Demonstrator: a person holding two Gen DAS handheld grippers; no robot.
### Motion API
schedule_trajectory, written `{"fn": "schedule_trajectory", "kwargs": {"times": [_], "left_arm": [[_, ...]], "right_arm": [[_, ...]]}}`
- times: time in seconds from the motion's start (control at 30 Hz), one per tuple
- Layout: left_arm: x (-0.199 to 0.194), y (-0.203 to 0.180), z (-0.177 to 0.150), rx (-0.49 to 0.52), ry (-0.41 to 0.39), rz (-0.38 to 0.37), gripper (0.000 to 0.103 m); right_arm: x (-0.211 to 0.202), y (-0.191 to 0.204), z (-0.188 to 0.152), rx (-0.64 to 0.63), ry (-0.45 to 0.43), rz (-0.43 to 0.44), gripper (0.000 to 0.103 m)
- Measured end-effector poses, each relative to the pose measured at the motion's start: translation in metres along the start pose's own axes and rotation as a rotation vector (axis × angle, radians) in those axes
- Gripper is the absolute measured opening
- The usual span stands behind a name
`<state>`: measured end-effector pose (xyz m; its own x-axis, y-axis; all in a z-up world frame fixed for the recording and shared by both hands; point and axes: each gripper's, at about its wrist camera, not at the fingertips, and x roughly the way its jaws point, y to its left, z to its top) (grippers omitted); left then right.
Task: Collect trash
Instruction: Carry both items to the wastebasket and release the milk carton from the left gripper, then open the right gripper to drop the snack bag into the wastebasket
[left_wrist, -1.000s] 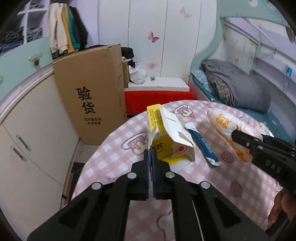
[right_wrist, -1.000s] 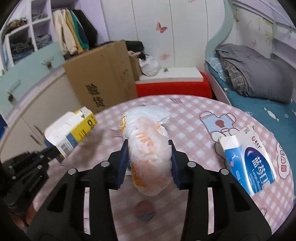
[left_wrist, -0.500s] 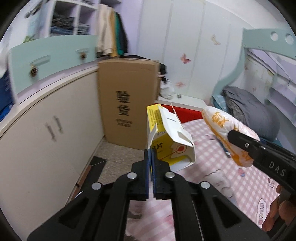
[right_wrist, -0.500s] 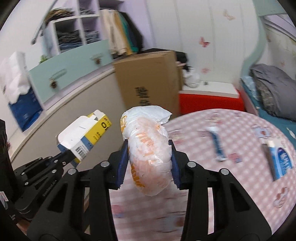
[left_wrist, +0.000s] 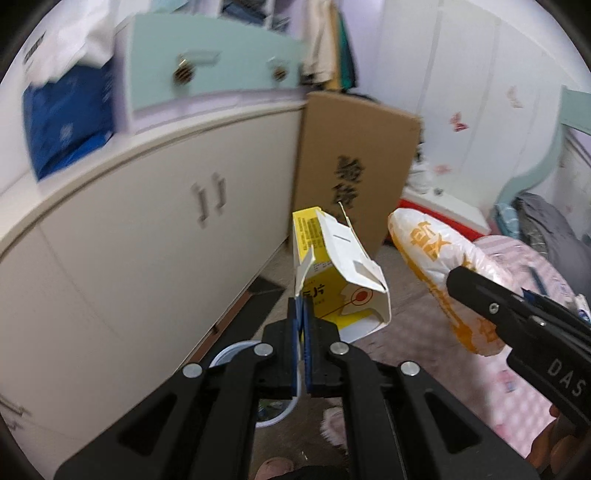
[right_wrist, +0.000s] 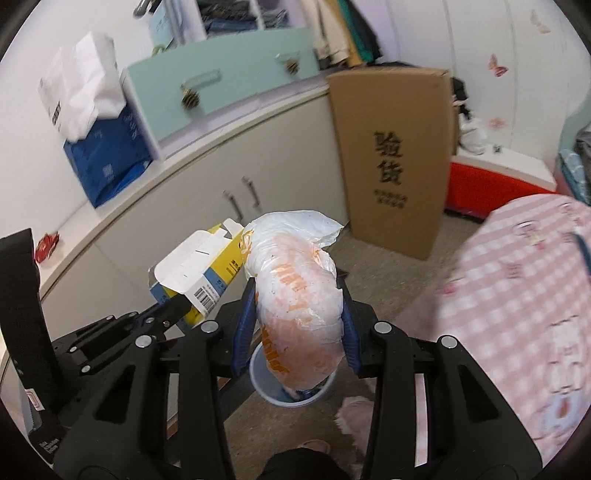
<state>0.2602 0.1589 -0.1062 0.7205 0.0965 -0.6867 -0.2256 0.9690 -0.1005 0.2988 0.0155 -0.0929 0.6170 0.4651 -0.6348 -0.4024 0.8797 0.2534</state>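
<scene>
A: Swung both loads away from the bench (right_wrist: 524, 280), over the floor above the bin (right_wrist: 295, 391)?

B: Yes. Left gripper (left_wrist: 303, 317) fingers pinched the carton (left_wrist: 332, 273) flap; right gripper (right_wrist: 298, 314) fingers clamped the bag (right_wrist: 295, 295). Ready to drop.

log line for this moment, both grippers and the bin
left gripper: shut on yellow carton | right gripper: shut on snack bag | bin: on floor below

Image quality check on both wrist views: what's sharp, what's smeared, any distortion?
Left wrist view: the left hand-held gripper and its yellow carton are crisp; the cabinet and cardboard box are motion-smeared; strong fisheye bend, dark corners. Right wrist view: the right hand-held gripper and plastic bag are sharp; the checked tablecloth smears at right; even indoor light, no glare.
</scene>
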Motion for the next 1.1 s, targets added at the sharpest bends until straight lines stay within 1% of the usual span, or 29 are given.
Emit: {"fn": "schedule_trajectory", "kwargs": {"times": [0.13, 0.2, 0.37, 0.47, 0.5, 0.53, 0.57, 0.6, 0.63, 0.67, 0.9, 1.1], "left_arm": [[0.024, 0.030, -0.005, -0.032, 0.061, 0.041, 0.003], [0.031, 0.038, -0.008, -0.040, 0.078, 0.051, 0.003], [0.055, 0.053, -0.006, -0.056, 0.107, 0.073, 0.004], [0.069, 0.060, -0.004, -0.078, 0.115, 0.091, 0.006], [0.077, 0.062, -0.004, -0.076, 0.137, 0.091, 0.007], [0.082, 0.063, -0.005, -0.074, 0.157, 0.088, 0.014], [0.088, 0.064, -0.006, -0.076, 0.183, 0.081, 0.030], [0.092, 0.065, -0.005, -0.078, 0.190, 0.087, 0.039], [0.092, 0.065, -0.007, -0.079, 0.186, 0.102, 0.054], [0.092, 0.065, -0.008, -0.074, 0.175, 0.128, 0.057], [0.090, 0.073, -0.011, -0.088, 0.171, 0.149, 0.058], [0.086, 0.084, -0.014, -0.115, 0.164, 0.167, 0.062]], "right_arm": [[0.034, 0.014, -0.008, 0.005, 0.039, 0.009, 0.040], [0.049, 0.019, -0.011, 0.004, 0.054, 0.009, 0.040], [0.069, 0.019, -0.016, 0.021, 0.065, -0.007, 0.040], [0.077, 0.015, -0.017, 0.043, 0.076, -0.013, 0.040], [0.080, 0.014, -0.018, 0.047, 0.081, -0.014, 0.040], [0.082, 0.013, -0.019, 0.049, 0.087, -0.015, 0.040], [0.083, 0.012, -0.020, 0.050, 0.091, -0.015, 0.040], [0.084, 0.012, -0.021, 0.051, 0.096, -0.014, 0.040], [0.085, 0.012, -0.022, 0.052, 0.101, -0.013, 0.040], [0.086, 0.012, -0.023, 0.051, 0.105, -0.012, 0.041], [0.091, 0.020, -0.025, 0.030, 0.121, 0.004, 0.041], [0.096, 0.033, -0.024, 0.014, 0.122, 0.021, 0.042]]}}
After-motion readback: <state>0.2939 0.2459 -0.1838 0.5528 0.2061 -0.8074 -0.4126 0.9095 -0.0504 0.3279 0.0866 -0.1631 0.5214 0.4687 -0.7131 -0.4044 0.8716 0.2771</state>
